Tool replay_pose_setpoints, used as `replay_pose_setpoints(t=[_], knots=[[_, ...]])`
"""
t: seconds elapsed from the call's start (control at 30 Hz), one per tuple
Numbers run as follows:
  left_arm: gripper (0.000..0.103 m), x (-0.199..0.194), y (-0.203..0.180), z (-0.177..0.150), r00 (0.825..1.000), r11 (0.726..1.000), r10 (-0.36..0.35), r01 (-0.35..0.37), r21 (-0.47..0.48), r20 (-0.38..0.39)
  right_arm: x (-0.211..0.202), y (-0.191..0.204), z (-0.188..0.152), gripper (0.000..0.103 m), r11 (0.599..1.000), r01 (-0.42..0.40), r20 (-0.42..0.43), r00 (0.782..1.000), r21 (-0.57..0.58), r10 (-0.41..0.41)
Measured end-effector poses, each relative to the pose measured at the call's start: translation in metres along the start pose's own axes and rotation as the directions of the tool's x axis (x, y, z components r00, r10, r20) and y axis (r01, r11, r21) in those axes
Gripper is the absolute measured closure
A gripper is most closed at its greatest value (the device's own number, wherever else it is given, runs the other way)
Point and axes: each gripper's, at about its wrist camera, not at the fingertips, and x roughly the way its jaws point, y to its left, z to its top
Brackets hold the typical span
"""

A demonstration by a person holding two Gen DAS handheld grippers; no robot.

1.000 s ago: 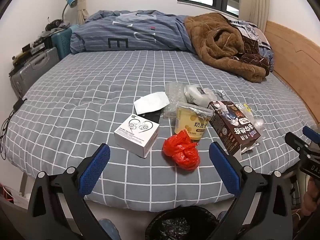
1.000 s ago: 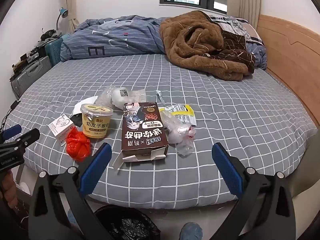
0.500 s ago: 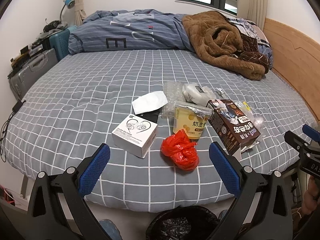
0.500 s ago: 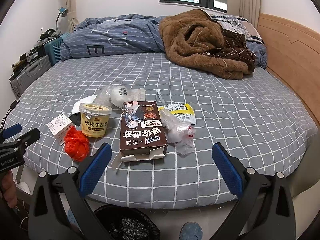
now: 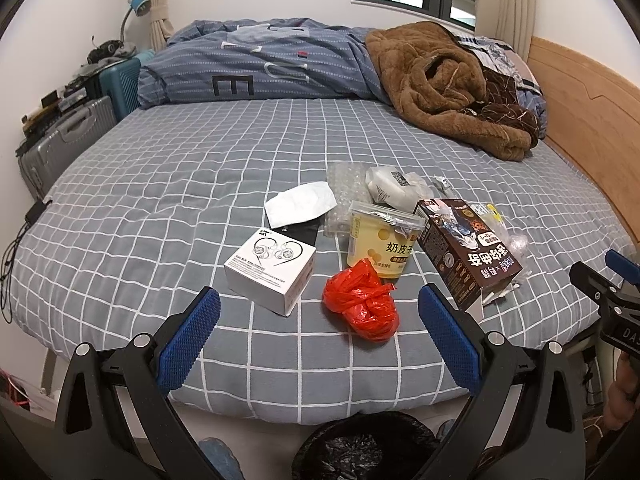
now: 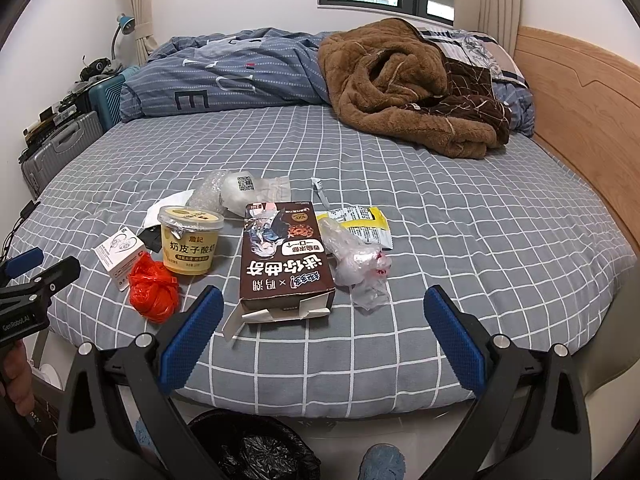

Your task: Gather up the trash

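Trash lies near the front edge of the bed: a white earphone box (image 5: 270,276) (image 6: 119,255), a crumpled red plastic bag (image 5: 362,302) (image 6: 153,293), a yellow yogurt cup (image 5: 382,240) (image 6: 189,240), a brown snack box (image 5: 466,252) (image 6: 285,258), a clear crumpled bag (image 6: 356,262), a yellow-white wrapper (image 6: 362,222), white paper (image 5: 300,204) and bubble wrap with a white pouch (image 5: 390,186) (image 6: 240,188). My left gripper (image 5: 318,342) is open, just short of the red bag. My right gripper (image 6: 324,346) is open before the brown box. A black-lined bin (image 5: 364,446) (image 6: 256,446) stands below the bed edge.
A brown fleece blanket (image 6: 404,88) and blue striped duvet (image 5: 256,66) lie at the far side of the bed. A wooden headboard (image 6: 580,120) runs along the right. Suitcases (image 5: 60,140) stand at the left. A hand (image 6: 16,376) holds the left gripper's handle.
Both grippers have shifted slightly toward the bed, so the trash sits a little nearer in each view. Both stay open, and nothing on the bed has moved.
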Motion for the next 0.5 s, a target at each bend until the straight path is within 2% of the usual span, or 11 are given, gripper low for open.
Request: replay_pose_setpoints(t=[0.5], knots=[[0.006, -0.002, -0.0029, 0.0008, 1.0, 1.0, 0.005, -0.005, 0.003, 0.013, 0.0005, -0.001, -0.0001, 0.007, 1.0, 0.002, 0.001, 1.0, 0.004, -0.002]])
